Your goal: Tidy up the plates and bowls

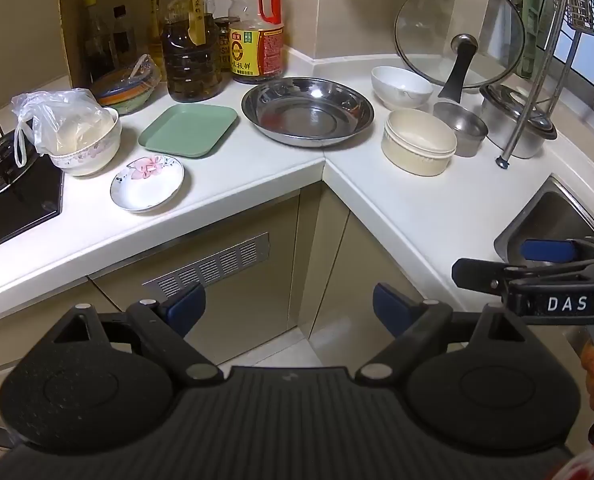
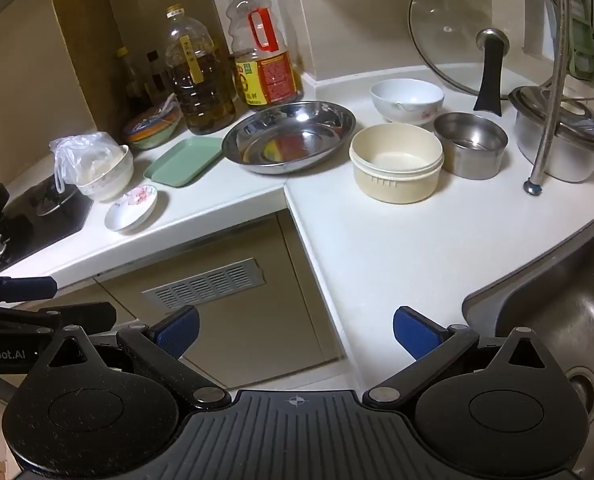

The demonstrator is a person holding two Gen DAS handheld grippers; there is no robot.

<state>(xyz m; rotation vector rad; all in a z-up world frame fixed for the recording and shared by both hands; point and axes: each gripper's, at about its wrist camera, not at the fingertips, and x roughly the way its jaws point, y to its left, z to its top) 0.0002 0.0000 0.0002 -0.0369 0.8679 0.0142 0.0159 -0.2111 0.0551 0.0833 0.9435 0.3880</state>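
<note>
Glossy steel dish (image 1: pixel 308 111), matt green plastic tray (image 1: pixel 189 130), smooth white countertop (image 2: pixel 377 248).

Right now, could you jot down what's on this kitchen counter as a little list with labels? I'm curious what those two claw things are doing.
place: white corner counter, sink at right
metal dishes: wide steel basin, small steel cup
bowls: white bowl, cream tub, floral bowl holding a plastic bag
plates: green tray, small flower saucer
behind: oil bottles, glass lid leaning on the wall
left gripper: open, holding nothing, off the counter
right gripper: open, holding nothing
</note>
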